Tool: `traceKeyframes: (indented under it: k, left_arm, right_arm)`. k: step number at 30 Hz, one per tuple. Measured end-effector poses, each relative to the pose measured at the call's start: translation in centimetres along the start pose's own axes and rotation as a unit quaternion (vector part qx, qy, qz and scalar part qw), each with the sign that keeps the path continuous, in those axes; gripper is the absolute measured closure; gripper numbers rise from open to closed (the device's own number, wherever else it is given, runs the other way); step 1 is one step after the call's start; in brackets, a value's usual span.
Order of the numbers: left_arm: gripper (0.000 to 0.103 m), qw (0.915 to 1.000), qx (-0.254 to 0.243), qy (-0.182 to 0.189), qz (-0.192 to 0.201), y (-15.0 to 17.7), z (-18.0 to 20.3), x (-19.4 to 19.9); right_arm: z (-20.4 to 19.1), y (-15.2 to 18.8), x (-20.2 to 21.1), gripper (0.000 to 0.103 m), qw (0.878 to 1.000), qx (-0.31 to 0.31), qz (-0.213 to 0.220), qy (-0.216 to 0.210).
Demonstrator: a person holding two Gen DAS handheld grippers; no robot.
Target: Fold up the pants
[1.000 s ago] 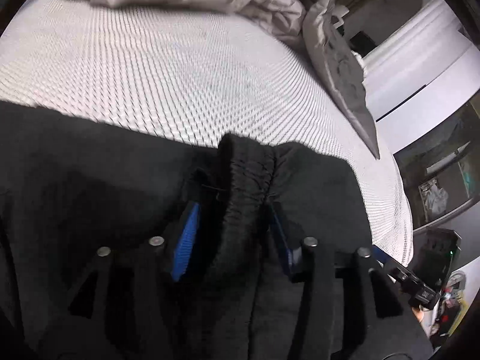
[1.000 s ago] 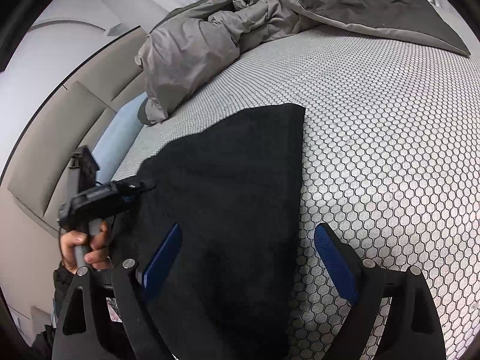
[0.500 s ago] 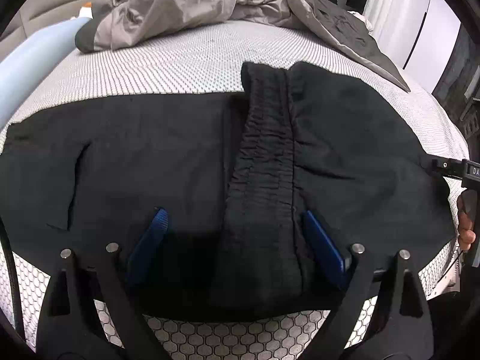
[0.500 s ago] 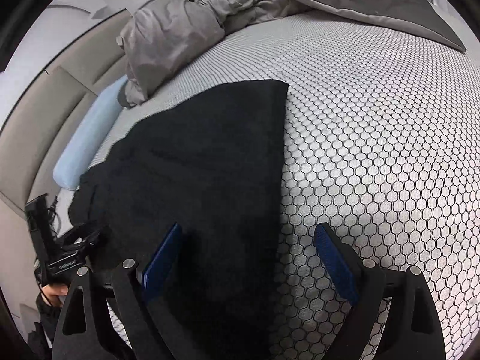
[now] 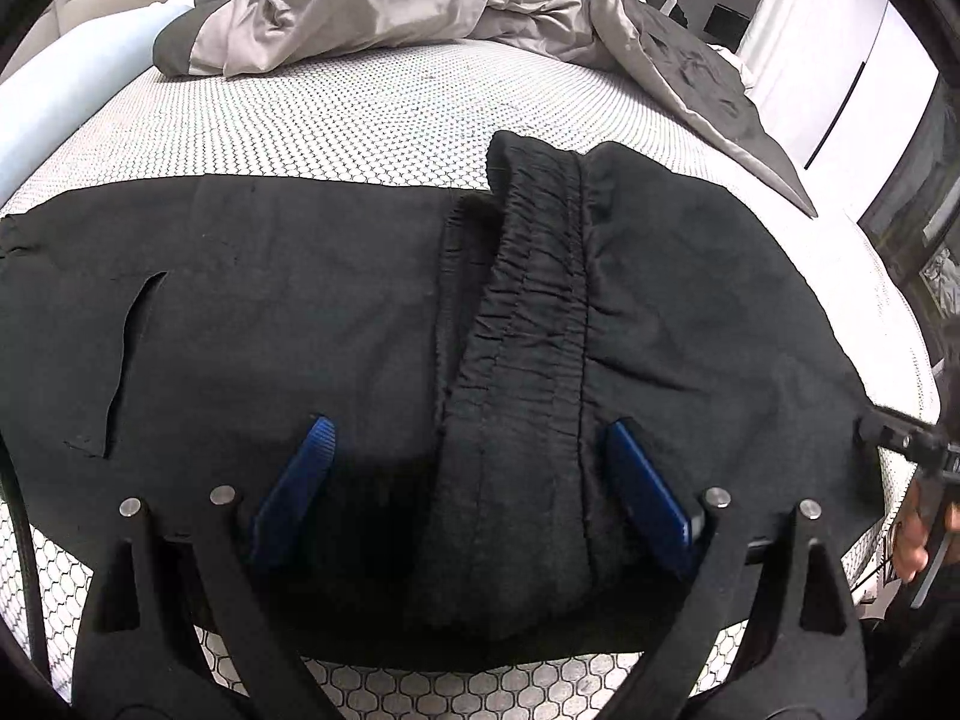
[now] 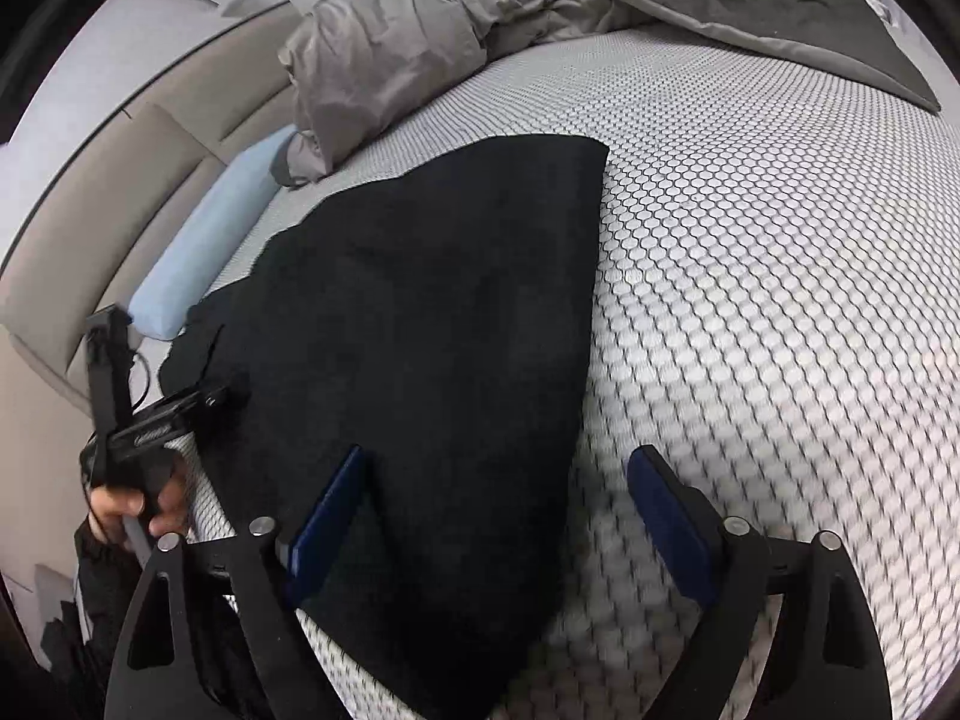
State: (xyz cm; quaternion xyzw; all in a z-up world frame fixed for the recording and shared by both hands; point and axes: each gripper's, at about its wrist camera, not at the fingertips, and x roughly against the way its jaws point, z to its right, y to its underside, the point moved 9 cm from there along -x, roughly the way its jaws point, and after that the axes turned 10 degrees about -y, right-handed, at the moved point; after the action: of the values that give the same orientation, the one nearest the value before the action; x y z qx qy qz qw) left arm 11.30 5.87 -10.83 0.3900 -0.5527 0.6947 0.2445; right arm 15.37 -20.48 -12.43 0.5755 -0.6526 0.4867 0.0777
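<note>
Black pants point(image 5: 312, 312) lie flat across a bed, folded over, with the gathered elastic waistband point(image 5: 534, 312) running away from me down the middle. My left gripper point(image 5: 474, 480) is open and empty above the near end of the waistband. In the right wrist view the pants point(image 6: 432, 324) spread from the near edge toward the far left. My right gripper point(image 6: 498, 510) is open and empty, its left finger over the cloth and its right finger over bare mattress. The left gripper also shows in the right wrist view point(image 6: 150, 420), held in a hand.
The mattress point(image 6: 750, 240) has a white honeycomb cover. A crumpled grey duvet point(image 5: 384, 0) lies at the far side. A light blue pillow point(image 6: 204, 240) rests against a beige headboard point(image 6: 108, 180). White wardrobe doors point(image 5: 840, 78) stand at the right.
My left gripper has let go of the waistband, opened and pulled back from the pants. My right gripper stays open and has shifted slightly over the pants' edge.
</note>
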Motion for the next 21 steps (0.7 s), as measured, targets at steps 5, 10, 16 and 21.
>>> traceKeyframes:
  k: [5,10,16,21]
  left_arm:
    - [0.011,1.0000,-0.004,0.000,0.000,0.0,-0.1,-0.1]
    - [0.011,1.0000,-0.006,0.002,-0.003,0.0,-0.4,-0.1]
    - [0.011,0.9996,0.024,0.015,0.003,-0.2,-1.8,0.7]
    - [0.011,0.9950,0.096,0.010,0.025,-0.9,-5.8,2.0]
  right_arm:
    - [-0.1,3.6,0.8,0.065,1.000,-0.003,0.009,-0.012]
    - [-0.8,5.1,1.9,0.076,1.000,-0.003,0.010,0.005]
    - [-1.5,0.2,4.2,0.017,0.993,-0.027,0.112,0.011]
    - [-4.0,-3.2,0.6,0.015,0.995,0.001,0.101,-0.003]
